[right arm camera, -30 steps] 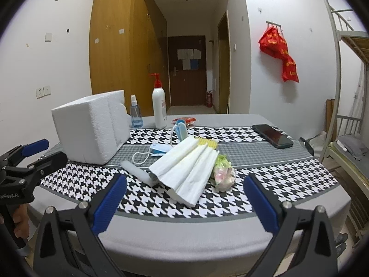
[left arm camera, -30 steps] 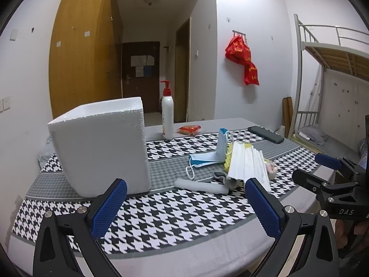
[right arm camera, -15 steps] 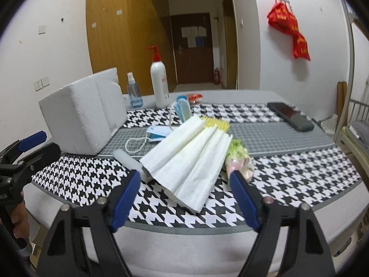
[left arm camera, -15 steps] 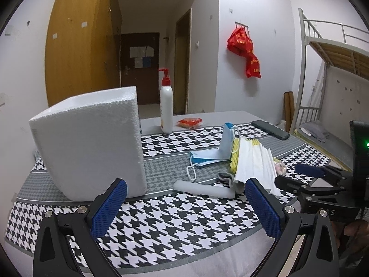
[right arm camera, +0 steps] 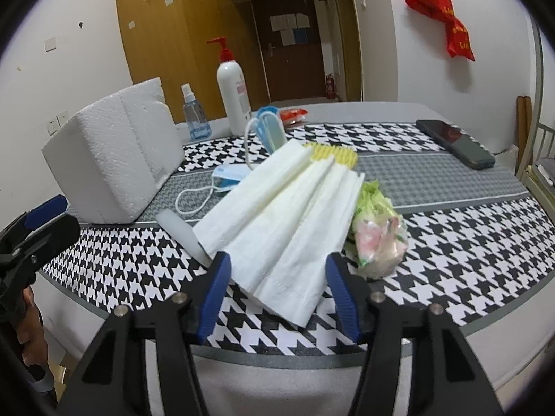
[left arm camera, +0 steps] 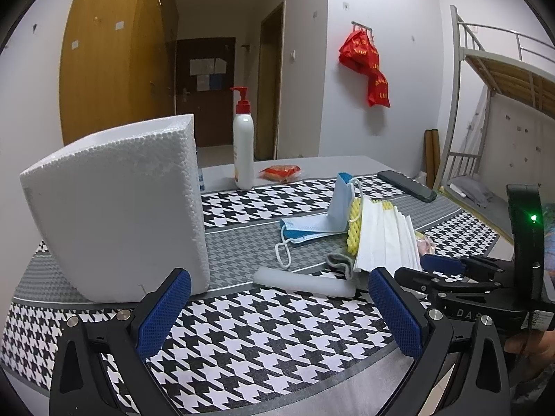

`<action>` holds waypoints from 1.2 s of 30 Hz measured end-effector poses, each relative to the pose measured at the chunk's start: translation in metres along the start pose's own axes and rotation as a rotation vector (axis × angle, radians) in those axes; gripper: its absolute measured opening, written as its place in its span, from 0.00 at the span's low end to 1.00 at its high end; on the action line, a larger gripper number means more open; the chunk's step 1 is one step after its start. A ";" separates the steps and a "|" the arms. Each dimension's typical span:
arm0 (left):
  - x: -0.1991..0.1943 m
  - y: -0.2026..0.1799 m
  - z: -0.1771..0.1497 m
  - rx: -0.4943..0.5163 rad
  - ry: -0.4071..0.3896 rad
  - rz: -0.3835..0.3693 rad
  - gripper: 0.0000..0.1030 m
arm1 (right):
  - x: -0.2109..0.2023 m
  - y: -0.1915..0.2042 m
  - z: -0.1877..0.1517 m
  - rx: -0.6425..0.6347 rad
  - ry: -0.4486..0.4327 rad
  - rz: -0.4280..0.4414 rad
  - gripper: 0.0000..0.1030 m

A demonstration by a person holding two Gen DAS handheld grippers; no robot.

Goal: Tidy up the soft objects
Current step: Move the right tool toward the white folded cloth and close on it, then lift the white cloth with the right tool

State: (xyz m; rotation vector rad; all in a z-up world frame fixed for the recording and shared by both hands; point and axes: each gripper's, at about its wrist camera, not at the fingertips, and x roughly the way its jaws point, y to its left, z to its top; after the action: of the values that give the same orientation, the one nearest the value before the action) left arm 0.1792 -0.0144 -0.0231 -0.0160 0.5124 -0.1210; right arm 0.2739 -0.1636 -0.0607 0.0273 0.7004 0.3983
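two grippers, both mine. the foam box (left arm camera: 118, 208) is biggest: light, stiff, crumbly. next, the folded white cloth (right arm camera: 284, 218) mid-table, leaning over the pile: limp, light, prob slips layer by layer, so i'd pinch its near hem thru all folds. long axis runs from me toward the far left. right gripper (right arm camera: 279, 291) half-spread, straddling that hem, not touching. left gripper (left arm camera: 277, 315) wide, empty. smaller: snack bag (right arm camera: 380, 239), foam roll (left arm camera: 303, 280), face masks (left arm camera: 312, 228), all soft.
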 end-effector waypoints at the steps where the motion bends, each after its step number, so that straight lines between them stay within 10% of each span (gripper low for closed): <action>1: 0.001 0.000 0.000 -0.002 0.002 -0.001 0.99 | 0.001 0.000 0.000 0.001 0.004 0.000 0.60; 5: 0.005 0.000 0.000 0.001 0.008 -0.005 0.99 | 0.007 -0.001 -0.001 0.001 0.020 -0.002 0.59; 15: 0.013 -0.002 0.000 0.007 0.026 -0.003 0.99 | 0.018 -0.008 -0.005 0.017 0.066 0.029 0.12; 36: 0.030 -0.019 0.003 0.044 0.071 0.006 0.99 | -0.034 -0.022 0.003 0.034 -0.056 0.037 0.10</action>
State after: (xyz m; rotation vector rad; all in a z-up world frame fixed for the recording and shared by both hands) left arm 0.2047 -0.0364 -0.0349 0.0333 0.5807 -0.1272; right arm 0.2604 -0.1962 -0.0407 0.0832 0.6520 0.4197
